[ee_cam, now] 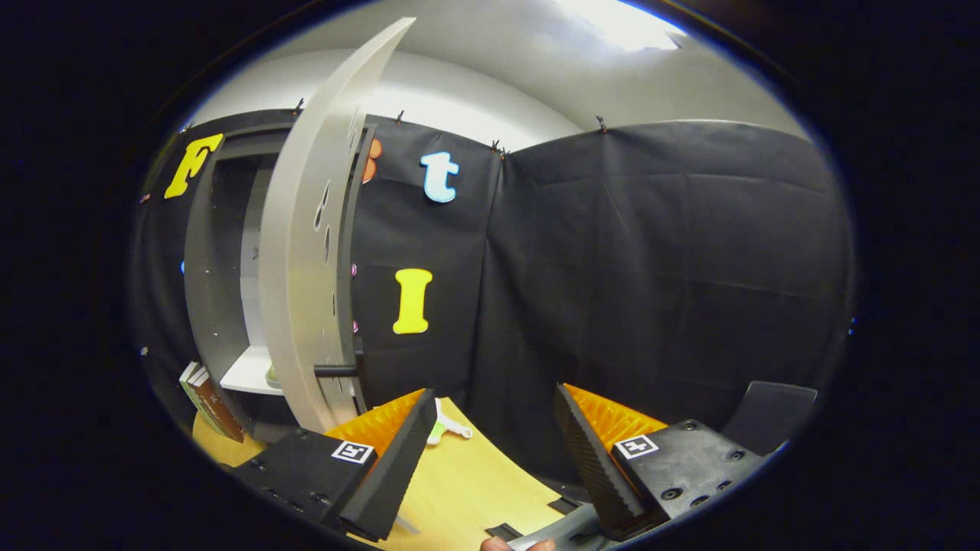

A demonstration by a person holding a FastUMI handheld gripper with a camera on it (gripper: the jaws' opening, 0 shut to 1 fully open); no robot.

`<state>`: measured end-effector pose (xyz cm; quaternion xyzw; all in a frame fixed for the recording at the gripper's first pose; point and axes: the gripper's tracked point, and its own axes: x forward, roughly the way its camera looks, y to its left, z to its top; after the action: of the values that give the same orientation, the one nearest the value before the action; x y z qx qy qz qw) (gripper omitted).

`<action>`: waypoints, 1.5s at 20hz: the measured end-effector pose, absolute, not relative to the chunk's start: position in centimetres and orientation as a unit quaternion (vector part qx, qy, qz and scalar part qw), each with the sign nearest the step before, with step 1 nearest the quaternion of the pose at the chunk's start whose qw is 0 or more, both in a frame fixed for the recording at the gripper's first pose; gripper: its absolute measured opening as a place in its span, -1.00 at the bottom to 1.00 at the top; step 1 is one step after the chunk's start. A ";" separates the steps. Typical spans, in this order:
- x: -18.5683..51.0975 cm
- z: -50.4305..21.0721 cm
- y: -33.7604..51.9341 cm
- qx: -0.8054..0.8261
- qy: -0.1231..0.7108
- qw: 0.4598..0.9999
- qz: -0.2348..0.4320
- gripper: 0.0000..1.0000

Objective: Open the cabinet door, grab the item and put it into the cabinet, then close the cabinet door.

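cabinet door (306,252) stands open. gripper (490,459) spread wide, holding nothing, above the wooden table (467,482). small white-and-green item (448,426) lies on the table just ahead of the left finger. step in hand, judged: grabbing it; next calls for lowering, straddling, closing.
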<state>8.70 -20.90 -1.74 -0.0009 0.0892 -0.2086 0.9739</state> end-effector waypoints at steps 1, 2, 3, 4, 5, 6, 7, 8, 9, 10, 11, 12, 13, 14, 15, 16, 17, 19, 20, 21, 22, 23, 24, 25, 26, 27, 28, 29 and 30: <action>8.6 -1.7 -20.3 0.007 0.090 0.977 -0.195 0.96; 8.8 -1.8 -19.1 0.018 0.093 0.979 -0.181 0.96; 9.2 -2.1 -18.5 0.014 0.095 0.979 -0.181 0.92; 9.4 -2.0 -18.2 0.001 0.093 0.979 -0.184 0.89; 9.6 -2.2 -18.1 -0.011 0.093 0.978 -0.185 0.89; 9.5 -2.0 -18.0 -0.017 0.092 0.978 -0.187 0.88; 9.3 -1.8 -17.9 -0.018 0.092 0.977 -0.189 0.88; 9.2 -1.7 -17.6 -0.015 0.093 0.977 -0.189 0.88; 9.0 -1.7 -17.1 -0.010 0.094 0.978 -0.188 0.88; 9.0 -1.7 -16.7 -0.009 0.093 0.978 -0.188 0.88; 8.9 -1.8 -16.2 -0.012 0.091 0.978 -0.186 0.88; 8.9 -1.8 -15.8 -0.018 0.090 0.979 -0.183 0.88; 8.8 -1.7 -15.3 -0.021 0.089 0.979 -0.180 0.88; 8.8 -1.7 -14.8 -0.022 0.090 0.980 -0.176 0.89; 8.8 -1.6 -14.3 -0.018 0.090 0.981 -0.171 0.89; 8.7 -1.6 -13.8 -0.012 0.092 0.982 -0.166 0.88; 8.7 -1.7 -13.4 -0.009 0.093 0.983 -0.161 0.89; 8.7 -1.7 -12.4 -0.018 0.089 0.984 -0.155 0.88; 8.6 -1.7 -12.1 -0.022 0.088 0.984 -0.154 0.88; 8.7 -1.5 -11.7 -0.024 0.086 0.984 -0.152 0.88; 8.6 -1.5 -11.2 -0.021 0.086 0.985 -0.147 0.89; 8.6 -1.6 -10.7 -0.016 0.087 0.986 -0.141 0.89; 8.5 -1.6 -10.0 -0.011 0.088 0.987 -0.132 0.89; 8.6 -1.6 -9.2 -0.005 0.090 0.988 -0.122 0.88; 8.6 -1.7 -8.4 0.000 0.092 0.990 -0.111 0.88; 8.7 -1.8 -7.6 0.005 0.093 0.991 -0.099 0.89; 8.8 -1.9 -6.6 0.011 0.093 0.992 -0.088 0.88; 8.9 -1.9 -5.7 0.017 0.093 0.993 -0.077 0.88; 9.1 -2.0 -4.6 0.023 0.093 0.993 -0.065 0.89</action>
<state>9.06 -4.57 -1.96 0.0235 0.0932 -0.0646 0.9933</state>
